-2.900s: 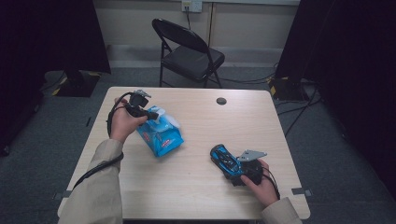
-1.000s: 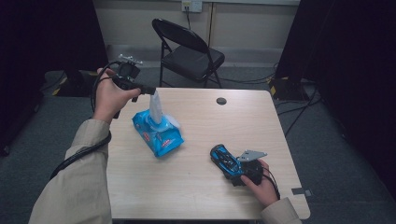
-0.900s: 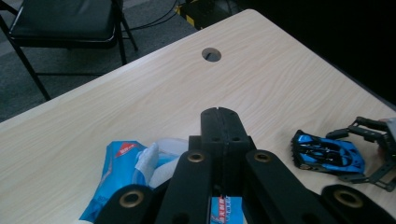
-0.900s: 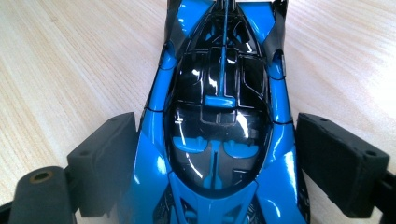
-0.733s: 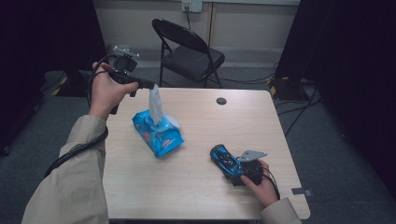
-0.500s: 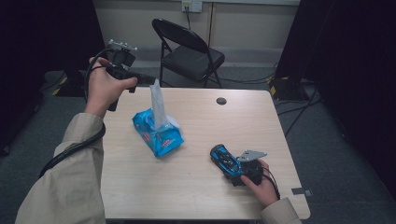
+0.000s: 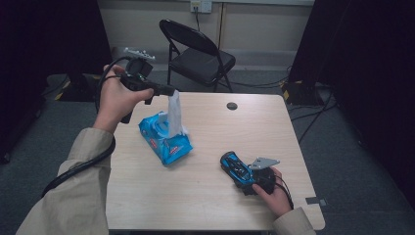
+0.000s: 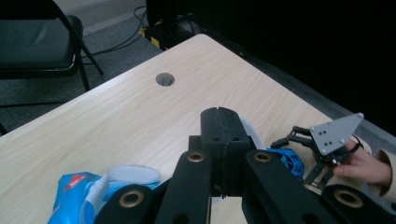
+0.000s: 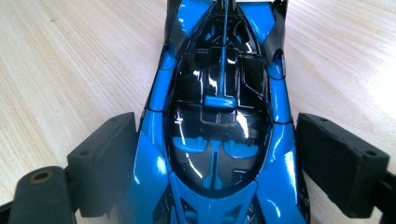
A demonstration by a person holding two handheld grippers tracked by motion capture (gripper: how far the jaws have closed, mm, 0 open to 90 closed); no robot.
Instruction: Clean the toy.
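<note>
Left gripper raised over the table, jaws clamped on a white wipe drawn from the blue pack directly below — right gripper grips a blue toy car.

A white wipe stands drawn up out of the blue wipes pack, its top end pinched above the pack. The pack lies flat, left of centre on the worktop. A glossy blue-and-black toy car rests near the right front edge.
</note>
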